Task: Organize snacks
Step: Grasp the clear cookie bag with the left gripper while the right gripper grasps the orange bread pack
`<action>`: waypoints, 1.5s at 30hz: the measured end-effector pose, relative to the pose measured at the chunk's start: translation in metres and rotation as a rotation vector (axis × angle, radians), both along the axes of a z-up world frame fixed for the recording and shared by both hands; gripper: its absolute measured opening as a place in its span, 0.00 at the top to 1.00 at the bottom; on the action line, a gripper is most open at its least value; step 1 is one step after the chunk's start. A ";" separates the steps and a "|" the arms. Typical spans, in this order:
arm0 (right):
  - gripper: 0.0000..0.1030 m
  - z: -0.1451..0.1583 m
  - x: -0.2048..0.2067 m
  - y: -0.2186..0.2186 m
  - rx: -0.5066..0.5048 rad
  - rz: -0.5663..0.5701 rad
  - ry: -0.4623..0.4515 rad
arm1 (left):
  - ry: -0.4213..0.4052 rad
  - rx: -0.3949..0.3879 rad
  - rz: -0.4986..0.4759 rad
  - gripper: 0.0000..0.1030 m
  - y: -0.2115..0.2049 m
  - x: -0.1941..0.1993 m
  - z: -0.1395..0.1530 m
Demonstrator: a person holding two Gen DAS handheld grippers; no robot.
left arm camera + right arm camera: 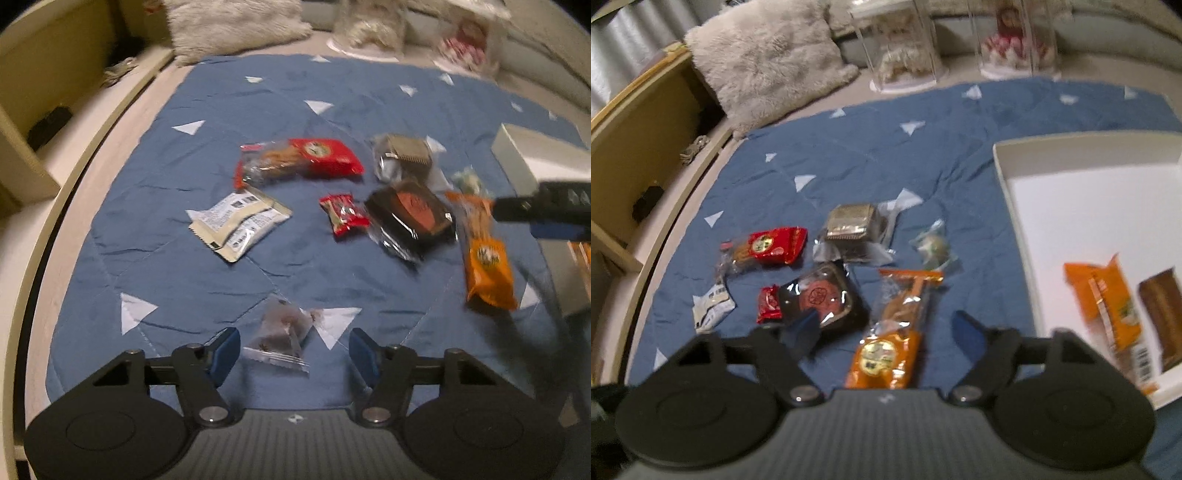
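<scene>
Hovering over a blue quilted mat [207, 280], the left hand-held gripper [293, 350] stands partly open, its blue pads either side of a small clear packet with a dark snack [282, 338], not pressing on it. Ahead of it lie a white sachet [238, 221], a red biscuit pack [299, 160], a small red packet [343, 214] and a black tray pack [412, 216]. The right hand-held gripper [886, 332] is also partly open, empty, with an orange packet [890, 339] between its fingers, untouched. To its right sits a white box [1067, 221] holding another orange packet [1112, 314].
</scene>
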State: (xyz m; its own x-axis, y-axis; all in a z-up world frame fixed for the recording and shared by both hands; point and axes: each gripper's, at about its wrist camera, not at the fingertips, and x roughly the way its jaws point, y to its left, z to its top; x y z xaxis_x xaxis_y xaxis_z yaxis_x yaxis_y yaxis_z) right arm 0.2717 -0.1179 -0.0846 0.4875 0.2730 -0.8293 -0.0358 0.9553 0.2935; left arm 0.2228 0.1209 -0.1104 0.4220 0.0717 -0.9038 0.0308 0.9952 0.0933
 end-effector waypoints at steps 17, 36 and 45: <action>0.43 -0.054 0.031 0.024 -0.076 -0.033 0.176 | 0.082 0.067 -0.016 0.53 0.005 0.017 -0.023; 0.58 -0.026 0.011 0.021 -0.111 0.067 0.120 | -0.065 -0.045 0.105 0.68 0.011 0.014 0.009; 0.58 0.010 -0.021 0.013 -0.147 0.118 -0.029 | -0.144 -0.104 0.148 0.68 -0.009 0.005 0.035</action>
